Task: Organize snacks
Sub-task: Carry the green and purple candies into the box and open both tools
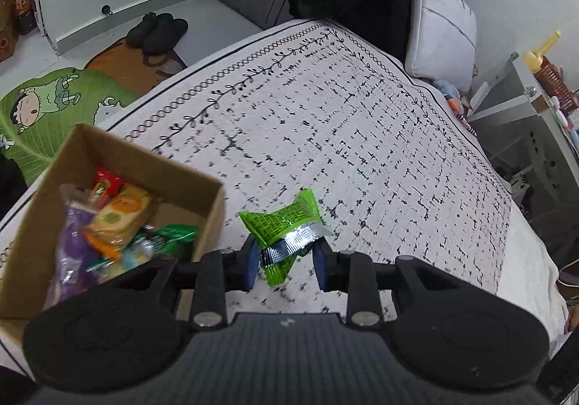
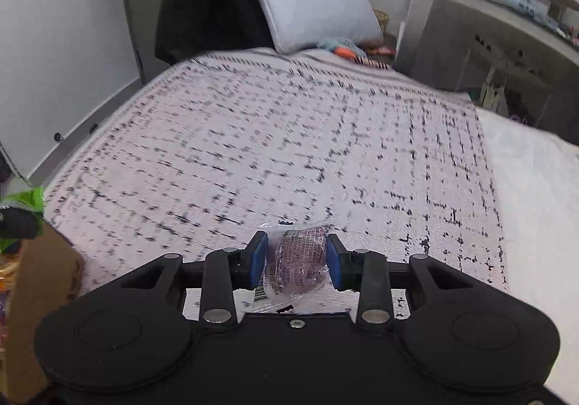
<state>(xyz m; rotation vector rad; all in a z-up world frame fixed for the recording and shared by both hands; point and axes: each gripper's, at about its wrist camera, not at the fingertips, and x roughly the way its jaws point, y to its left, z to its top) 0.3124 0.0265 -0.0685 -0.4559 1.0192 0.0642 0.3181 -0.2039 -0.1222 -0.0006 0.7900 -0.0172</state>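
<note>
My left gripper [image 1: 287,256] is shut on a crumpled green snack packet [image 1: 286,227] with a silver band, held above the patterned bedspread just right of a cardboard box [image 1: 213,213]. The box holds several snacks: a purple bag [image 1: 72,242], a round orange-and-green biscuit pack [image 1: 123,213] and a red packet [image 1: 106,182]. In the right wrist view, my right gripper [image 2: 296,262] is shut on a clear-wrapped purple snack [image 2: 295,260], lifted over the bed. The green packet [image 2: 25,202] and the box's brown wall [image 2: 43,260] show at that view's left edge.
A black-and-white patterned bedspread [image 1: 343,137] covers the bed, with a grey pillow [image 1: 441,32] at its head. Black slippers [image 1: 159,30] and a green cartoon mat [image 1: 47,108] lie on the floor to the left. A cluttered white shelf [image 2: 499,17] stands to the right.
</note>
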